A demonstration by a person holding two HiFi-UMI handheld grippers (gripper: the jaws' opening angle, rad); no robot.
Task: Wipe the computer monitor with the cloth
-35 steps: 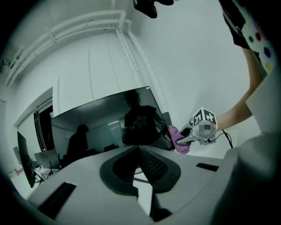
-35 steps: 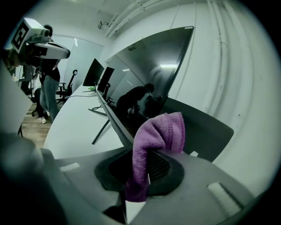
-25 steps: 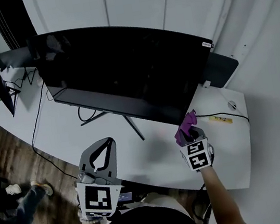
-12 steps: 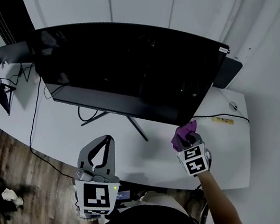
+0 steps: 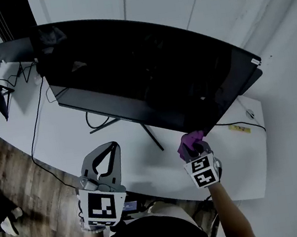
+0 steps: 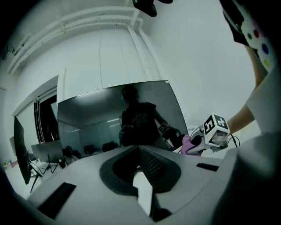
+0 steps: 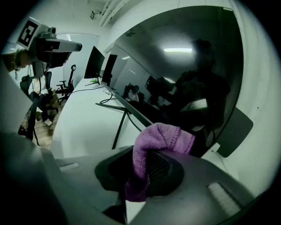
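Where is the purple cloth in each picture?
Head view: the purple cloth is low, right of middle, in the right gripper.
Left gripper view: cloth right of middle, beside that gripper's marker cube.
Right gripper view: cloth in the centre, between the jaws.
Shared landmark: the big dark monitor.

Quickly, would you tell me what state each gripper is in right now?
Left gripper: closed, holding nothing.
Right gripper: closed on the purple cloth.

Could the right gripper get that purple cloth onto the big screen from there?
Probably yes: the right gripper holds the cloth just by the monitor's lower corner, with nothing between them.
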